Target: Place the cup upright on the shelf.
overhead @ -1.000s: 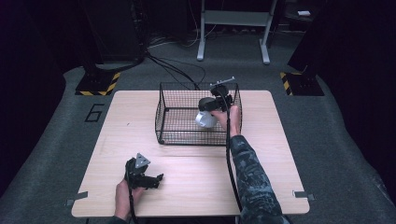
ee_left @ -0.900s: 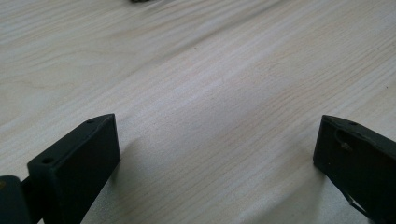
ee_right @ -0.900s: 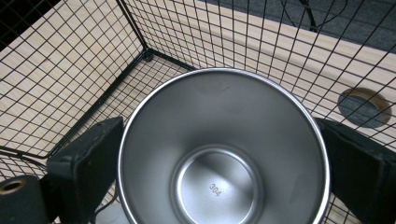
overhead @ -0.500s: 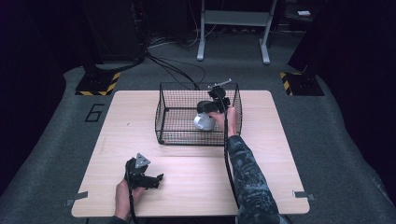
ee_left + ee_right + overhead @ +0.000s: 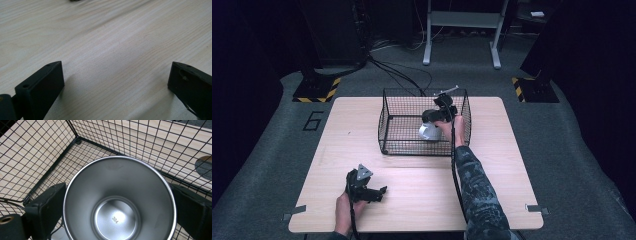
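From above, the pale wooden desk (image 5: 412, 150) carries a black wire mesh basket (image 5: 387, 120) toward its far side, and the right tongs (image 5: 434, 120) reach down into it, closed on a shiny stainless steel cup (image 5: 428, 132) that sits low inside the basket's right half. Compared with a second ago, the right hand (image 5: 451, 125) and cup have drifted a little toward the basket's middle and lower; the change is small. The left tongs (image 5: 379, 191) lie near the desk's front edge under the left hand (image 5: 346, 206), in the same spot as before, well apart from the basket. In the left gripper view, the two black jaws stand wide apart over bare wood grain of the desk (image 5: 112, 50), nothing between them. In the right gripper view, the steel cup (image 5: 117, 202) is seen mouth-on, its rim pressed by a jaw on either side, "304" stamped on its bottom, with the basket's wire mesh (image 5: 50, 152) and a corner of its floor behind it.
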A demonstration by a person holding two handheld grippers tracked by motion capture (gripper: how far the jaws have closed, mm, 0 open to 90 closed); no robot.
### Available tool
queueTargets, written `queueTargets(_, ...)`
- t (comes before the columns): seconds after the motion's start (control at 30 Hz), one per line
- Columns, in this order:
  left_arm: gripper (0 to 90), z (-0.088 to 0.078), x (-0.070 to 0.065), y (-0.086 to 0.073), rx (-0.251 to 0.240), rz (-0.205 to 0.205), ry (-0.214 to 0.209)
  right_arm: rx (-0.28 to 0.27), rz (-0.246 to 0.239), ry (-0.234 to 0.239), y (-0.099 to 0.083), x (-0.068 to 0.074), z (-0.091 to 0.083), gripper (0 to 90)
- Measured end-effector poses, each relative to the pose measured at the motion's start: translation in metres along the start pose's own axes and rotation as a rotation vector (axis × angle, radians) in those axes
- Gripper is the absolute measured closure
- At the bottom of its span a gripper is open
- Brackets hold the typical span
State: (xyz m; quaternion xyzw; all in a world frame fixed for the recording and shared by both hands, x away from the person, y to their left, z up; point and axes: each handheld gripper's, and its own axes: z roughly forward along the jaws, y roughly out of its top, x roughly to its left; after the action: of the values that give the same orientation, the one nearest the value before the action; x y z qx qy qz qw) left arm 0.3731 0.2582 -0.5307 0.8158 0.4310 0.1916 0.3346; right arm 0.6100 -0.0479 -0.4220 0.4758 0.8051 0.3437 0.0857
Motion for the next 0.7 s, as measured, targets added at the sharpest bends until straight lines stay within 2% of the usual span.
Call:
queueTargets(0.07, 0.5, -0.001, 0.001, 0.0, 0.008, 0.011, -0.001, 0.0, -0.001, 0.0, -0.001, 0.0, 0.0, 5.6)
queueTargets(0.23, 0.5, 0.0, 0.0, 0.0, 0.001, 0.003, 0.0, 0.001, 0.01, 0.001, -0.004, 0.0, -0.002, 5.3)
queueTargets(0.37, 0.5, -0.001, 0.001, 0.0, 0.008, 0.01, -0.001, 0.0, 0.006, -0.002, -0.005, 0.001, -0.003, 5.1)
queueTargets(0.5, 0.5, 0.0, 0.0, 0.0, 0.0, 0.0, 0.0, 0.01, 0.003, -0.003, -0.006, 0.002, -0.004, 4.6)
queueTargets(0.57, 0.5, 0.0, 0.0, 0.0, 0.0, -0.001, 0.0, 0.003, 0.021, 0.016, -0.006, 0.001, -0.005, 2.6)
queueTargets(0.7, 0.5, 0.0, 0.0, 0.0, 0.0, -0.004, 0.001, -0.021, 0.031, 0.018, -0.007, -0.001, -0.011, 0.0)
